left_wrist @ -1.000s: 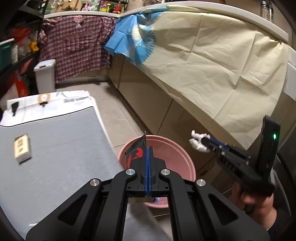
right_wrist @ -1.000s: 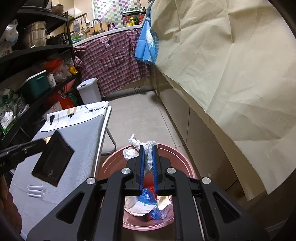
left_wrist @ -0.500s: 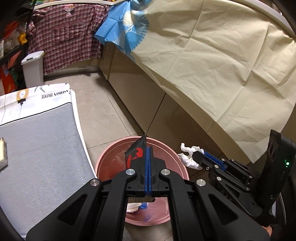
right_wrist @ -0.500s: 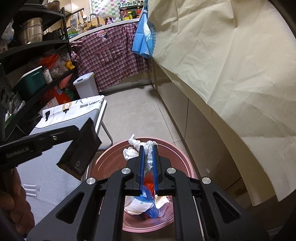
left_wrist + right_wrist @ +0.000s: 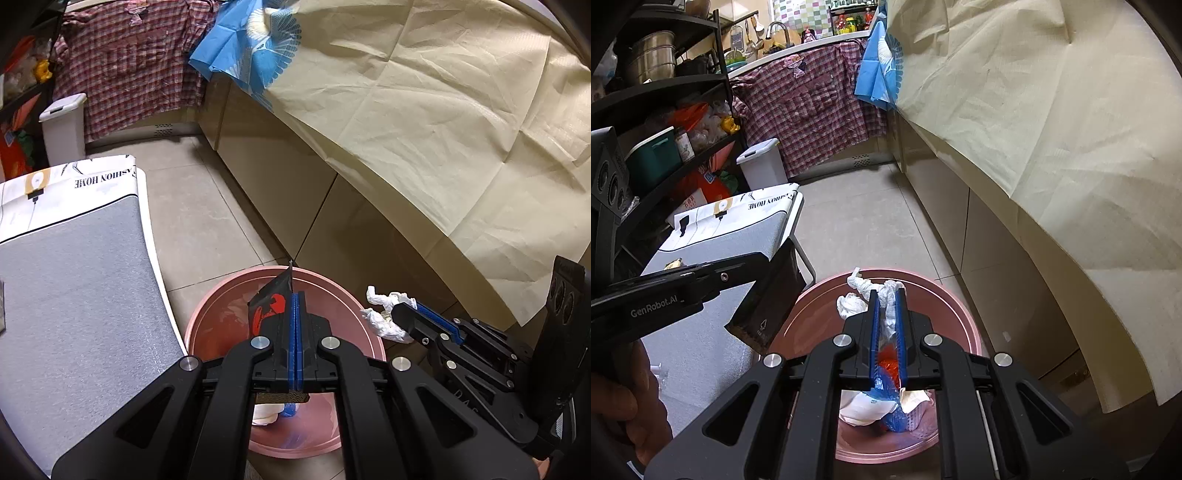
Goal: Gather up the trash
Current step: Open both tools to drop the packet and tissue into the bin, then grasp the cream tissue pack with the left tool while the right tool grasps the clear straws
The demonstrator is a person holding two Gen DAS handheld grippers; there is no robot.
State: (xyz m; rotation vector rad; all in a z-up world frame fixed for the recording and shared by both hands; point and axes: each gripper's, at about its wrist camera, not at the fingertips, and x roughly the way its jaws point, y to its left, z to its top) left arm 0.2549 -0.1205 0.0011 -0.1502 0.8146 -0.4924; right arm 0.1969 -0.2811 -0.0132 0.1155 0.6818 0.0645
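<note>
A pink basin [image 5: 221,317] stands on the floor with white and blue trash [image 5: 886,406] in it; its rim also shows in the right wrist view [image 5: 938,295]. My left gripper [image 5: 296,295] is shut on a black wrapper with a red print [image 5: 271,306] and holds it over the basin; the wrapper also shows in the right wrist view [image 5: 772,295]. My right gripper [image 5: 886,295] is shut on a crumpled white tissue [image 5: 864,295], held above the basin's rim; the tissue also shows in the left wrist view [image 5: 384,317].
A grey-topped table [image 5: 66,295] stands left of the basin. A beige cloth [image 5: 424,110] hangs over the counter on the right. A white bin [image 5: 762,166], plaid shirts and a dark shelf rack [image 5: 665,122] stand further back.
Both grippers have moved over the basin with their trash. The left one swung right, away from the table; the small box on the table has slid out of its view.
</note>
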